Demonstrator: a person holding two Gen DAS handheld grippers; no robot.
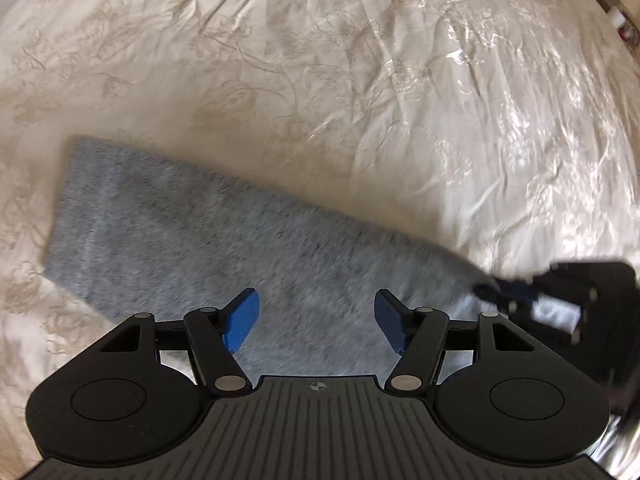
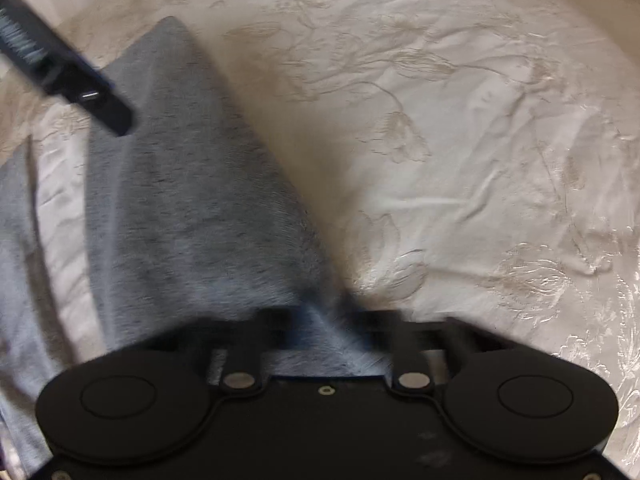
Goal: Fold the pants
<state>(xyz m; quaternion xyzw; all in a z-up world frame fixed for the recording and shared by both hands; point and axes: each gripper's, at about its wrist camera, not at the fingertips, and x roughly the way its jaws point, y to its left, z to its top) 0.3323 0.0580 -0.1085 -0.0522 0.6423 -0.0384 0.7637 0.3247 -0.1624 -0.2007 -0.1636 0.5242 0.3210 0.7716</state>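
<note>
Left wrist view: the left gripper [image 1: 316, 322] pointed down over grey pants [image 1: 192, 240] lying on a cream bedspread [image 1: 360, 80] with an embroidered flower pattern.
Writing, left wrist view: no words could be read; only a small round cross-hair mark [image 1: 318, 387] showed on the gripper's ribbed housing.
Left gripper state: released, its blue pads [image 1: 242, 320] stood well apart with grey cloth under the gap and nothing between them.
Pants, left wrist view: a flat grey leg ran from about 9 o'clock toward 4 o'clock, its squared end at 9 o'clock.
Right gripper, left wrist view: the right gripper [image 1: 486, 290] came in blurred at 4 o'clock, at the edge of the grey cloth.
Right wrist view: the right gripper [image 2: 326, 320] sat blurred at 6 o'clock, with the pants [image 2: 188, 200] rising from it toward 11 o'clock.
Writing, right wrist view: none could be read.
Right gripper state: clenched on a fold of the grey cloth, which bunched to a point between its fingers.
Left gripper, right wrist view: a dark blurred piece of it [image 2: 64, 68] showed at 10 o'clock, over the far end of the leg.
Second leg: a grey strip [image 2: 18, 260] lay at 8 o'clock, with bedspread [image 2: 460, 140] between it and the first.
</note>
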